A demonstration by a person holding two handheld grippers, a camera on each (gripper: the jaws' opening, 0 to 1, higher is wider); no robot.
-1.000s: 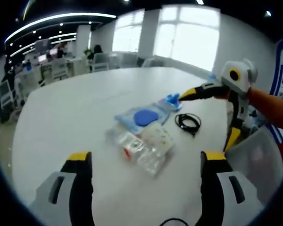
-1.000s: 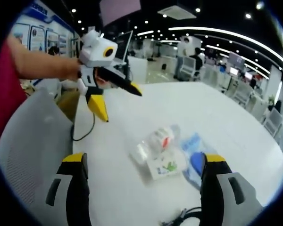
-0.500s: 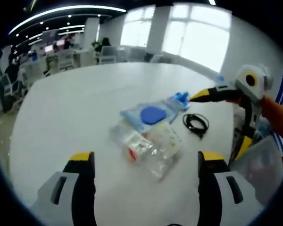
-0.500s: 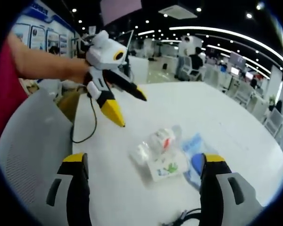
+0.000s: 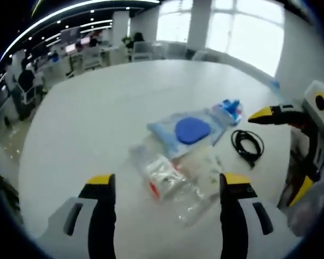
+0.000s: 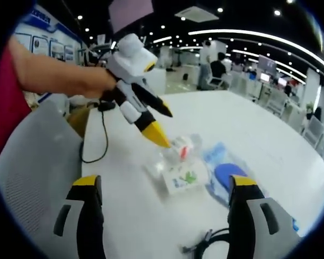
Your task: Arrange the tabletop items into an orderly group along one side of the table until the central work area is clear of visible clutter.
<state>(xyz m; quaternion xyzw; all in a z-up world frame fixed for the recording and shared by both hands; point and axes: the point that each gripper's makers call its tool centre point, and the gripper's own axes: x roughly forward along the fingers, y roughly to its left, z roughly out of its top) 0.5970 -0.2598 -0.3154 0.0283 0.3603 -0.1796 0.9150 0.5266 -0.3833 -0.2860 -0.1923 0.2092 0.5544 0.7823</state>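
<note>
The left gripper (image 6: 157, 123), jaws apart, hangs just above the clear packets (image 6: 179, 164), pile lengthwise ahead, mid-table (image 5: 86, 124); likely first grab. The right gripper (image 6: 164, 216), jaws apart, stands farther off, nearer the black cable (image 5: 247, 145).

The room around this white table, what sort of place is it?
Most likely a large open-plan office. Rows of desks with people seated stretch behind the round white table, long strip lights run across the ceiling, and big windows line one wall.

Bright indoor light, large blown-out windows (image 5: 243, 27) beyond the far edge of the white table (image 5: 86, 124), ceiling light strips (image 6: 248, 35) and spot lamps overhead, soft faint shadows, mild glare on the tabletop, slight motion blur throughout, strong fisheye bending toward the edges
</note>
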